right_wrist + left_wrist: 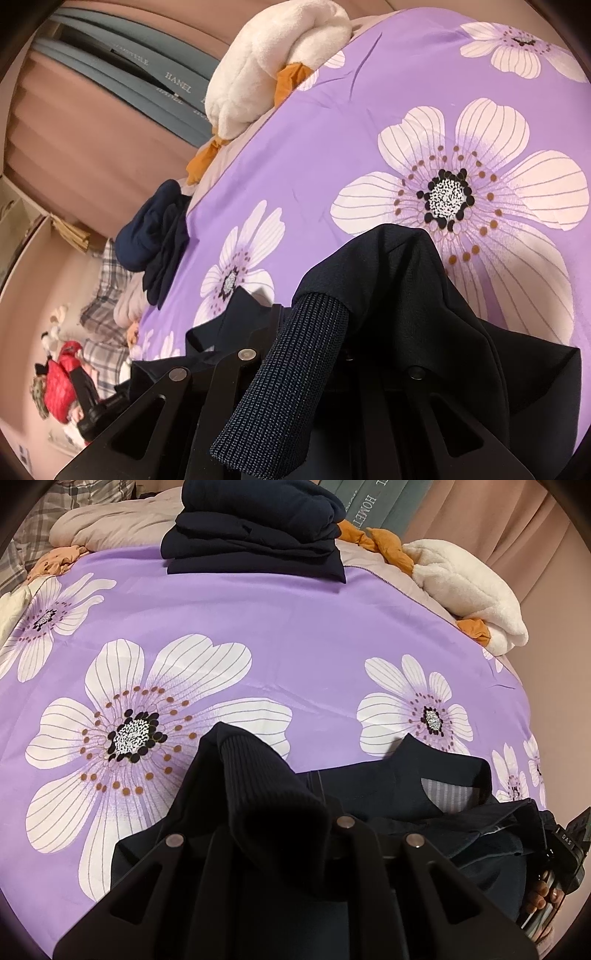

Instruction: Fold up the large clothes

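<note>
Fingers first: my left gripper (284, 834) has its fingers nearly together, pinched on a ribbed knit cuff (258, 775) of the dark navy garment (424, 786); fabric drapes over and hides the tips. Right gripper (321, 354) likewise, fingers nearly together on the garment's other ribbed cuff (295, 362), a coarser waffle-like knit in this view, with smooth dark cloth draped over the right finger.

Largest down: bed, covered by a smooth, satiny purple sheet (277, 627) printed with big white flowers with dark speckled centres. The garment lies bunched at the near edge of the bed, pale striped lining showing at its neck opening. At the far edge of the sheet I see a stack of folded dark navy clothes (255, 535), soft, rounded folds. Fluffy white plush toy (469, 594) with orange parts sits at the bed's far corner, beside a pinkish quilt (110, 528). Plaid fabric (107, 266) beyond. Pink pleated curtain (480, 517) behind; red toy (62, 384) low in the right view.
</note>
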Demonstrator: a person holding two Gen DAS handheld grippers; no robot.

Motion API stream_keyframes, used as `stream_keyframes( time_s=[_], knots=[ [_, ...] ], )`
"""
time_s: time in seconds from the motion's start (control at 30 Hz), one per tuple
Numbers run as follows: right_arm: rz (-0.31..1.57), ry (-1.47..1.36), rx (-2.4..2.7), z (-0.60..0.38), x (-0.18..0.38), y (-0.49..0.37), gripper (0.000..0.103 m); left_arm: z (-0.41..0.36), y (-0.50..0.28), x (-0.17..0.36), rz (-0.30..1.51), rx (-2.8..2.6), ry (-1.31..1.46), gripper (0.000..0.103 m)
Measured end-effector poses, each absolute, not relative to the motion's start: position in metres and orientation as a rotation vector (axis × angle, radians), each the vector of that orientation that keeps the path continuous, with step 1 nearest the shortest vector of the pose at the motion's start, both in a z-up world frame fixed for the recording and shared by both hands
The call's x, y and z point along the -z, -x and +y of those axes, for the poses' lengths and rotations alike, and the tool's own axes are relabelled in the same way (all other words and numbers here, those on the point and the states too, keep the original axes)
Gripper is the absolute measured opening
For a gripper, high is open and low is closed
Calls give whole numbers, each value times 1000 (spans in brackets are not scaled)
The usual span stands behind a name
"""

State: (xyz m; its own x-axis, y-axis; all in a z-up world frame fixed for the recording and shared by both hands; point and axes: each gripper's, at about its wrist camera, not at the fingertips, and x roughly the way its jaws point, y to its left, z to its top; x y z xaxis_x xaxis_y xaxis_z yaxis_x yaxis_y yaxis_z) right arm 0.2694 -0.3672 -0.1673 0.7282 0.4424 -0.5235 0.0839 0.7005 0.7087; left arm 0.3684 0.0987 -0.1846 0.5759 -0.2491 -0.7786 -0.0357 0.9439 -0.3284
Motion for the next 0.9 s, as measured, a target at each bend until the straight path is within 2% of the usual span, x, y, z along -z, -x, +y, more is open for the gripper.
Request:
stream_keyframes(
  time_s=[0.9],
  knots=[
    [798,-791,-212,-370,175,-278,14,99,-380,200,994,108,343,16]
  ],
)
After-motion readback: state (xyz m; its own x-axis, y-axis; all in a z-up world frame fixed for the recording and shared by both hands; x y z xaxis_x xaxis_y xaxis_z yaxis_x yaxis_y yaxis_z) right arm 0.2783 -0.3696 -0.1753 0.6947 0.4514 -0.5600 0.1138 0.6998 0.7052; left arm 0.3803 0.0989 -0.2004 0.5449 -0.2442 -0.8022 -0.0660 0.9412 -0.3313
